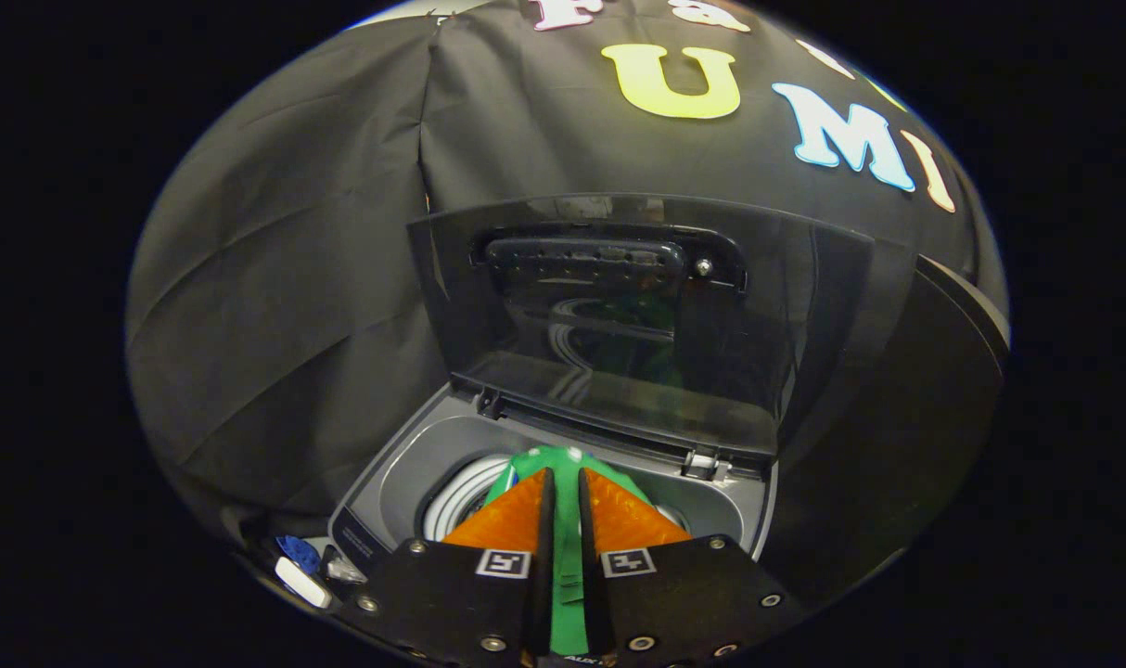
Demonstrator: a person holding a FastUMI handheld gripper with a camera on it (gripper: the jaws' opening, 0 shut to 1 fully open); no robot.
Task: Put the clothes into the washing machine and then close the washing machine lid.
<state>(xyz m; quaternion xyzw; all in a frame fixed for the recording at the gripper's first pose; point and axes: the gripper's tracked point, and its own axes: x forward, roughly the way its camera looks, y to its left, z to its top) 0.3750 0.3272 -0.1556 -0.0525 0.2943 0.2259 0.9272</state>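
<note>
The claw (563,482) is clamped on a green garment (568,575), held over the washing machine (405,464) drum; lid (637,315) upright at twelve o'clock. Dropping and closing remain.

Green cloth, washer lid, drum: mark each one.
green cloth (569,566), gripper view, strip pinched between the fingers
washer lid (619,371), gripper view, raised tinted panel
drum (461,501), gripper view, ribbed inner wall beside the cloth

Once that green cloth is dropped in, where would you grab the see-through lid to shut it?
Probably the lid's free top edge, approached from the front over the drum opening: it stands upright, hinged at the back. The gripper is meanwhile shut on the green cloth.
</note>
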